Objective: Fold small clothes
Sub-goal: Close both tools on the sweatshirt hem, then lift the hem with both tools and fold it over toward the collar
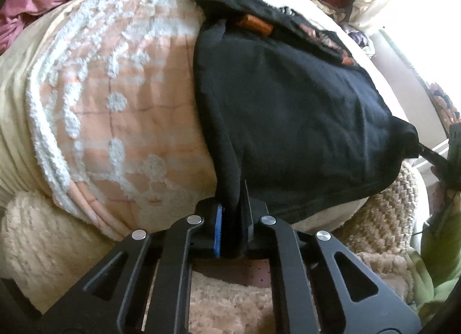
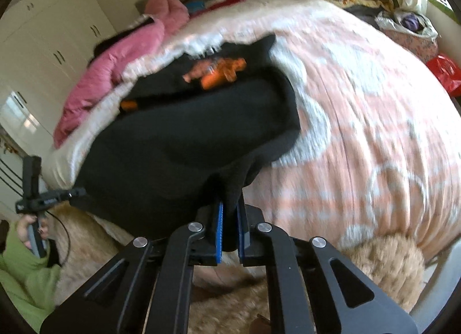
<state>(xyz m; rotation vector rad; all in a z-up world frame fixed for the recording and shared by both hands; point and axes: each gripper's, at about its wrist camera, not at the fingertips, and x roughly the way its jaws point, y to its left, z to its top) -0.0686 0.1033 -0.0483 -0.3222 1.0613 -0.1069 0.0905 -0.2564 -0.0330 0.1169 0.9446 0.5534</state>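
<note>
Left wrist view shows the black garment, a soft, limp knit with an orange print at its far end, spread on the bed just ahead of the left gripper, which is clenched on its near hem corner. The right gripper pinches the other near corner. It should handle as light, floppy and stretchy, best taken by hem corners. Beyond the claws lies a nubbly peach-and-white quilt, and beneath them a shaggy cream throw.

Two close wrist views, shared black garment
</note>
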